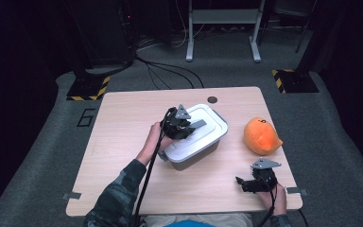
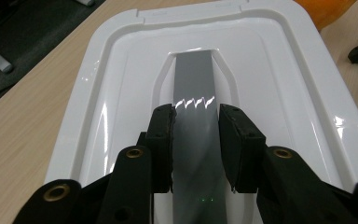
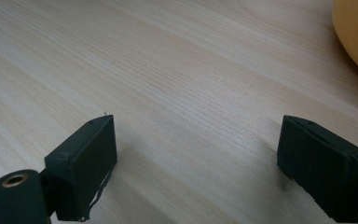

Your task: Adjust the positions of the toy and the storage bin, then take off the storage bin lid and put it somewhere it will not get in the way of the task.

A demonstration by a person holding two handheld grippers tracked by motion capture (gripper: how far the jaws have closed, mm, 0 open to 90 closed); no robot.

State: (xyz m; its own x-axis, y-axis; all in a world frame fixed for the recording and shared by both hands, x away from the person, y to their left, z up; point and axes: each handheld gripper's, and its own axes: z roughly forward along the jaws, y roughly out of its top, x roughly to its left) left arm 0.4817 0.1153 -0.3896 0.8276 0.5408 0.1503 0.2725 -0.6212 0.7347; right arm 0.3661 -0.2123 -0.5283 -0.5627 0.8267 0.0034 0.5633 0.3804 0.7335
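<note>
Your left gripper (image 2: 196, 149) has its fingers (image 2: 161, 149) clamped on the grey handle (image 2: 195, 84) of the white box lid (image 1: 196, 132), mid-table (image 1: 123, 142); the lid sits unlifted; your right gripper (image 3: 196, 163) rests open near the orange toy (image 1: 261, 136)

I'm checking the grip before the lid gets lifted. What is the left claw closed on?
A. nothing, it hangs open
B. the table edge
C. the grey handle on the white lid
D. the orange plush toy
C: in the left gripper view the left claw pinches the grey handle set in the white lid.
</note>
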